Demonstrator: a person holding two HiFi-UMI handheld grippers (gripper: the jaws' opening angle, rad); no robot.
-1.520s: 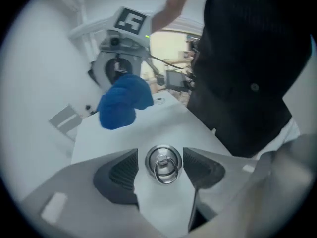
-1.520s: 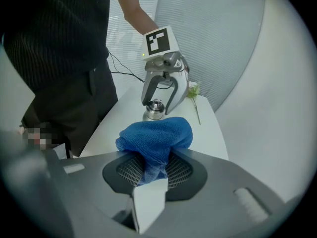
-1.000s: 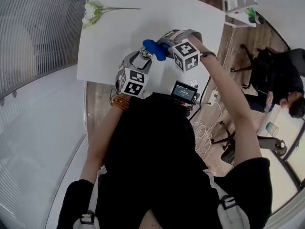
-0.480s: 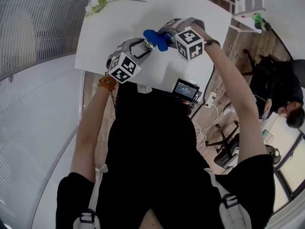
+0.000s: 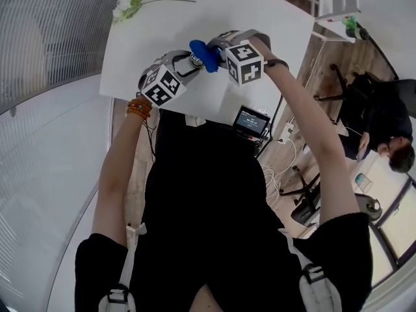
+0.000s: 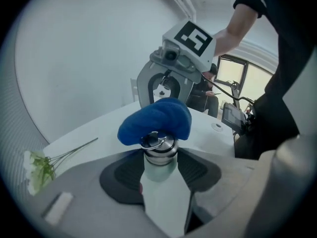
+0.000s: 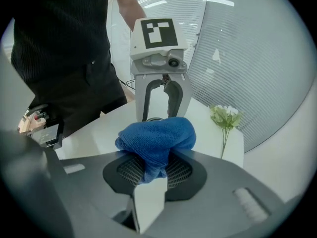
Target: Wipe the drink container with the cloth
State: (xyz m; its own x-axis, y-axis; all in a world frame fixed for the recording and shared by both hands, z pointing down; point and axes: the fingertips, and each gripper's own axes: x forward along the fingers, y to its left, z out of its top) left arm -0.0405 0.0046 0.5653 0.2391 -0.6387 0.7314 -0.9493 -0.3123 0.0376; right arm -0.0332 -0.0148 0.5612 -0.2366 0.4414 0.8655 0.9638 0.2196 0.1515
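Note:
My left gripper [image 6: 159,168] is shut on a white drink bottle [image 6: 159,170] with a steel cap [image 6: 158,144], held above the white table [image 5: 162,51]. My right gripper [image 7: 154,170] is shut on a bunched blue cloth [image 7: 157,138], which presses against the bottle's cap. In the head view the blue cloth [image 5: 204,54] sits between the left gripper [image 5: 188,62] and the right gripper [image 5: 220,52], over the table's near part. The cloth [image 6: 157,120] hides the far side of the cap, and the bottle's lower body is hidden behind the jaws.
A sprig of white flowers [image 5: 133,0] lies at the table's far left corner. A small device with a screen [image 5: 252,120] sits by the table's near edge with cables on the wooden floor. A person [image 5: 390,132] sits at the right near chairs.
Both grippers have moved left and away from my body over the table, still pressed together. The cloth has stayed on the bottle's cap throughout.

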